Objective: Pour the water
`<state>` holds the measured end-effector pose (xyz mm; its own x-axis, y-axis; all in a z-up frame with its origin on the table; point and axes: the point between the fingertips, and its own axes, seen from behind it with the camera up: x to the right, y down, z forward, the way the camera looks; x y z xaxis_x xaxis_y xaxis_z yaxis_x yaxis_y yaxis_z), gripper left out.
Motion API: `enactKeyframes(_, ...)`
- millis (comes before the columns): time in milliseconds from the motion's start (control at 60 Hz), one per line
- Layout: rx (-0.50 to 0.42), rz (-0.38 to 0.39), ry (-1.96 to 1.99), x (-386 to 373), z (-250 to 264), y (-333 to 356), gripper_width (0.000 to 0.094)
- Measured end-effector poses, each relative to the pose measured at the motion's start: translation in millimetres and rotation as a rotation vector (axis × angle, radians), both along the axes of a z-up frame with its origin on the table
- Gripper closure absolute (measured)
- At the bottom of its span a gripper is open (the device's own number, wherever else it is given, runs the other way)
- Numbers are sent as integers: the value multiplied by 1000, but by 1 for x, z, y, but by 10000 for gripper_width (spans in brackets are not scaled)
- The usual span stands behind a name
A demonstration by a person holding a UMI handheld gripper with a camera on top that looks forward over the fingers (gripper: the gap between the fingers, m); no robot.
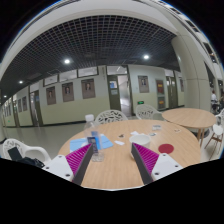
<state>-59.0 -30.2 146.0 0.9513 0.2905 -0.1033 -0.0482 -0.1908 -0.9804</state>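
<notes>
Nothing of the pouring looks done yet. Both pink-padded fingers of the tool point(107, 163) stand apart and empty above the near edge of the round wooden worktop point(120, 172). Just beyond them, toward the middle, sits a small clear plastic bottle point(99, 145), beside a clear cup point(84, 146); a red round lid point(166, 149) lies near the right edge. Reaching, grasping, lifting and tipping all remain, I judge.

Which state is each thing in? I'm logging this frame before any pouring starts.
gripper: open, holding nothing
clear bottle: upright on the table, beyond the fingers
blue thing: on the table, ahead of the fingers
red disc: flat on the table
round table: bears all three
</notes>
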Motion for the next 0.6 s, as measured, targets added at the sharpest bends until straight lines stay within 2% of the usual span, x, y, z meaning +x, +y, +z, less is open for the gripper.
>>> enactKeyframes(133, 39, 44, -14, -75, 4, 42, 101)
enactKeyframes(350, 112, -30, -113, -133, 6, 130, 101)
enactKeyframes(550, 55, -53, -92, -147, -22, 185, 110)
enactKeyframes(600, 36, -58, -92, -147, -30, 193, 163)
